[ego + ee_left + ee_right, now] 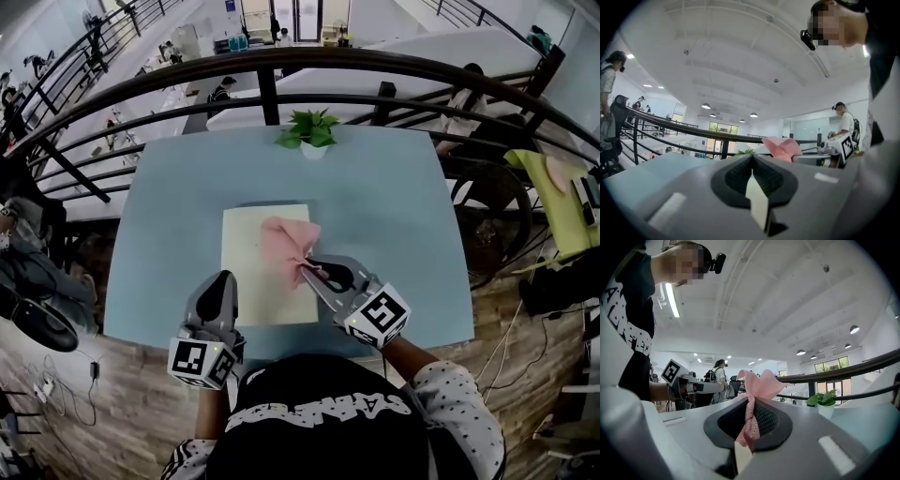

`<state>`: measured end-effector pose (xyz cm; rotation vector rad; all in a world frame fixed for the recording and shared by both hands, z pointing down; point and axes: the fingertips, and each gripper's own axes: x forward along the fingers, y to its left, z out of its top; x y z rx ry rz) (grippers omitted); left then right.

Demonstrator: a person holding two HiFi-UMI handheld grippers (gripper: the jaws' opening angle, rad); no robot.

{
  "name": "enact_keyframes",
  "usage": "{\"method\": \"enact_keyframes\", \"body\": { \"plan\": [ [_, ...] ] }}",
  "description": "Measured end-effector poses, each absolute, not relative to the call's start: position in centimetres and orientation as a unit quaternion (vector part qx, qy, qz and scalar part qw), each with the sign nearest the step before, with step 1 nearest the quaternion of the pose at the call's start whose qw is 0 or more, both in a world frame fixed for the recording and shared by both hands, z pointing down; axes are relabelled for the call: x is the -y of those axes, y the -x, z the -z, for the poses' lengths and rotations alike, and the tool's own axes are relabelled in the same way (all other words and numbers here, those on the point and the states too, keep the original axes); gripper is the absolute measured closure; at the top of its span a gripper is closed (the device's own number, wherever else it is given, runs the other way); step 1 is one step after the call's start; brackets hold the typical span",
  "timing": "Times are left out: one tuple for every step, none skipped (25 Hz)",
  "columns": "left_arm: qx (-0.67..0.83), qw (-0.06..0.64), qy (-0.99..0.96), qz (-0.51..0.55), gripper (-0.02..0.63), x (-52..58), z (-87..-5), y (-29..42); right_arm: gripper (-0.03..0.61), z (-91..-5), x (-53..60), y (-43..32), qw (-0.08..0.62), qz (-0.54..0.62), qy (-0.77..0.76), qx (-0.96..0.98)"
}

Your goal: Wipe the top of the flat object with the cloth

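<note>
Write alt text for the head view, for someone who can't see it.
The right gripper pinches a bunched pink cloth over a pale flat board on a blue table. The left gripper rests at the board's near left edge.

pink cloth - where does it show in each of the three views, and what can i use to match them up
Head view: the pink cloth is at centre, on the cream flat sheet, pinched by the right tongs.
Left gripper view: right of centre, low against the background.
Right gripper view: centre, clamped between the jaws and bunched above them.
Shared landmark: the potted plant, beyond the cloth.
</note>
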<state>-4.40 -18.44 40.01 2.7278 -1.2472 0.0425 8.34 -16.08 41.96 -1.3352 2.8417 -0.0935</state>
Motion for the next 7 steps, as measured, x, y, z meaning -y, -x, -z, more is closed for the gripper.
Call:
{"method": "enact_keyframes", "body": {
  "plan": [
    [0.416,0.07,-0.907,-0.014,0.614,18.42,-39.98,4.51,0.56,-41.98,16.09,-8.27,-0.003,0.031,0.425,-0.904],
    [0.416,0.07,-0.906,-0.014,0.614,18.39,-39.97,4.63,0.56,-41.99,16.07,-8.21,-0.004,0.031,0.426,-0.904],
    [0.417,0.069,-0.906,-0.013,0.614,18.35,-40.0,4.74,0.56,-41.97,16.04,-8.15,-0.003,0.031,0.425,-0.905],
    [0.418,0.068,-0.906,-0.013,0.614,18.31,-40.04,4.83,0.56,-41.95,16.0,-8.11,-0.002,0.029,0.424,-0.905],
    [0.418,0.068,-0.906,-0.013,0.614,18.29,-40.08,4.9,0.56,-41.93,15.95,-8.09,-0.001,0.029,0.424,-0.905],
    [0.418,0.067,-0.906,-0.013,0.614,18.26,-40.11,4.95,0.56,-41.92,15.91,-8.08,-0.001,0.028,0.424,-0.905],
    [0.418,0.066,-0.906,-0.013,0.614,18.23,-40.15,5.0,0.56,-41.91,15.87,-8.07,0.0,0.028,0.423,-0.905]
  ]
}}
